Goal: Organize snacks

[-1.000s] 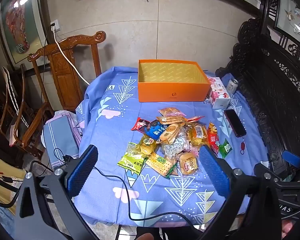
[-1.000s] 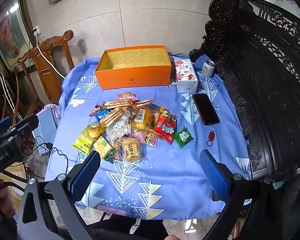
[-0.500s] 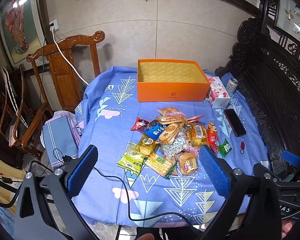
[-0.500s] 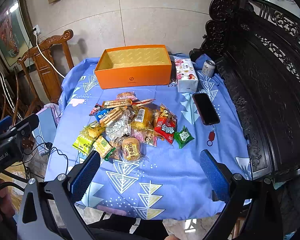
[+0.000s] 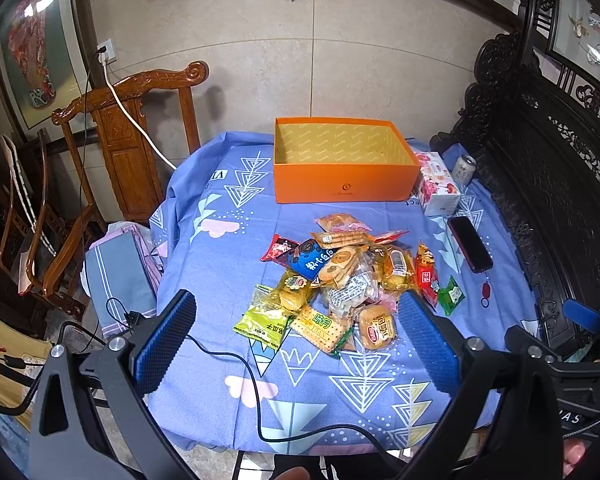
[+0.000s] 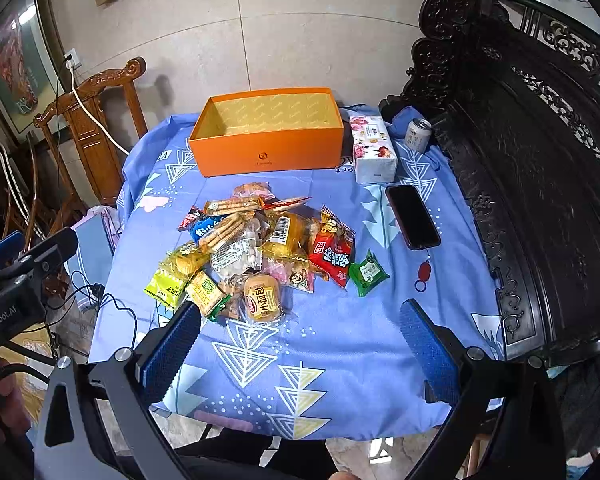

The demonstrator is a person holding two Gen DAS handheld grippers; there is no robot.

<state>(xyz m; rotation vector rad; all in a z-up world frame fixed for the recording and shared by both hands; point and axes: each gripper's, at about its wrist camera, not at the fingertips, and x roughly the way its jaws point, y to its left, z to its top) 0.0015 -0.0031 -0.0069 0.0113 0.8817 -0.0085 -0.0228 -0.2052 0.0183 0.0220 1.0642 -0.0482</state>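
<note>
A pile of wrapped snacks (image 5: 348, 276) lies in the middle of the blue-clothed table (image 5: 228, 248); it also shows in the right wrist view (image 6: 260, 252). An empty orange box (image 5: 342, 160) stands behind the pile, seen too in the right wrist view (image 6: 266, 132). My left gripper (image 5: 300, 340) is open and empty, held above the table's near edge in front of the pile. My right gripper (image 6: 300, 340) is open and empty, near the front edge, right of the pile. A small green packet (image 6: 367, 272) lies apart at the pile's right.
A tissue box (image 6: 373, 148), a drink can (image 6: 417, 134) and a black phone (image 6: 412, 216) with a red tag lie at the right. A wooden chair (image 5: 128, 152) stands left of the table, dark carved furniture (image 6: 540, 200) on the right. A cable (image 5: 236, 360) crosses the near cloth.
Both grippers have drifted slightly; the views shift a little. Nothing on the table has moved.
</note>
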